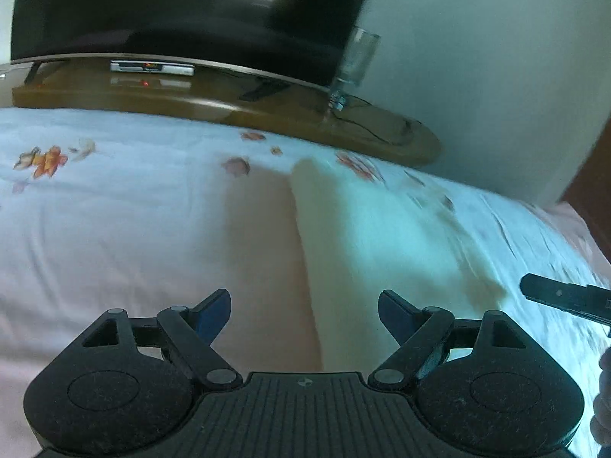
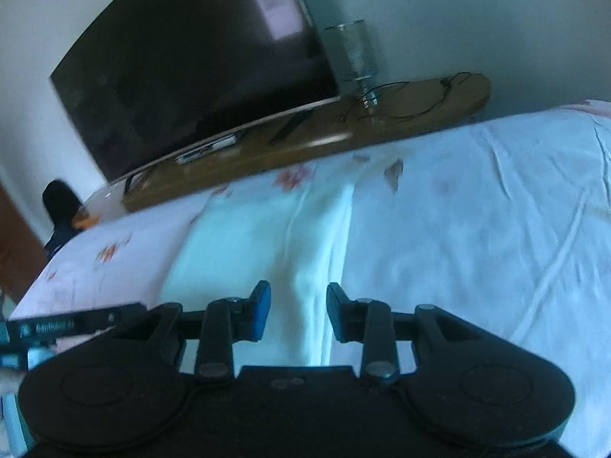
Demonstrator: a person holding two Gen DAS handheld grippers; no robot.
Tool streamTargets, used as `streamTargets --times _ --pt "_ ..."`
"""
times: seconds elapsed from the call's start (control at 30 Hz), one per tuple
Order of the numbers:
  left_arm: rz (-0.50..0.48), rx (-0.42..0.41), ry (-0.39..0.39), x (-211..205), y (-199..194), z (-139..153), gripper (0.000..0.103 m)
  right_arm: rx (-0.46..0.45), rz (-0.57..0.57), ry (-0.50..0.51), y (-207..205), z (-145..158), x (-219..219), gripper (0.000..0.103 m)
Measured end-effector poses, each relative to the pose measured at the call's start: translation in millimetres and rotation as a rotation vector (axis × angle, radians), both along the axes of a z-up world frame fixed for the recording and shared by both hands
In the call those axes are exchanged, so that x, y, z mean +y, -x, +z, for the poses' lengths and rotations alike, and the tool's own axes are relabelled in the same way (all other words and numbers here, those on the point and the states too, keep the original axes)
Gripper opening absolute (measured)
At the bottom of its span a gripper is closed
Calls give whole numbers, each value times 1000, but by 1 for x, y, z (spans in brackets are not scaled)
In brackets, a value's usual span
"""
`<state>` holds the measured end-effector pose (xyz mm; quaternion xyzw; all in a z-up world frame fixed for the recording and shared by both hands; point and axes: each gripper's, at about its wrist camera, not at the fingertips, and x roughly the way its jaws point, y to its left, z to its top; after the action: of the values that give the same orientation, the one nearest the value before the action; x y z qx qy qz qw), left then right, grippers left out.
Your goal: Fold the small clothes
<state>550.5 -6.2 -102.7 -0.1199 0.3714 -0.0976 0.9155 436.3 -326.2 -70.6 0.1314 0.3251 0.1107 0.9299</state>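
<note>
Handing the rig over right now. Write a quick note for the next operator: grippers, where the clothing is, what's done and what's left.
Left gripper: open, empty, above the bed.
Right gripper: open, empty, above the pale garment.
The garment lies stretched out along the floral bedsheet, running toward the wooden TV bench. The frames are blurred, so how far it is folded cannot be told.
Left: grasp the garment, finish the fold.

Open bedspread (image 1: 114, 229) (television (image 1: 183, 11) beyond)
</note>
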Motion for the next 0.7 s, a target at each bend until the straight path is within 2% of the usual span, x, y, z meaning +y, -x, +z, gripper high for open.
streamTargets --times 0.13,0.17,0.23,0.27,0.3,0.37,0.47,0.57,0.63,0.67,0.7 --pt "4 48 16 -2 -36 -19 84 -6 22 18 -44 -5 6 31" --pt "4 68 36 0 -39 -26 84 19 29 49 -53 -11 8 30" --pt "2 77 52 3 -41 -27 86 148 48 113 -71 -37 9 33" --pt "11 72 42 2 -41 -23 86 128 51 89 -71 -40 4 41" --pt "27 49 37 2 -42 -17 86 133 57 92 -72 -38 1 41" --pt "45 19 30 -1 -54 -11 86 86 51 73 -72 -27 -2 39" --pt "39 18 19 -13 -82 -10 86 34 47 44 -91 -18 2 38" --pt "5 25 -9 -28 -105 -13 86 -12 59 86 -112 -18 14 39" --pt "-6 73 -47 -37 -119 -25 88 26 77 110 -130 -27 20 38" --pt "-11 86 -60 -40 -122 -31 93 75 87 160 -139 -37 26 38" --pt "-16 69 -82 -43 -122 -35 96 87 92 200 -141 -45 29 38"
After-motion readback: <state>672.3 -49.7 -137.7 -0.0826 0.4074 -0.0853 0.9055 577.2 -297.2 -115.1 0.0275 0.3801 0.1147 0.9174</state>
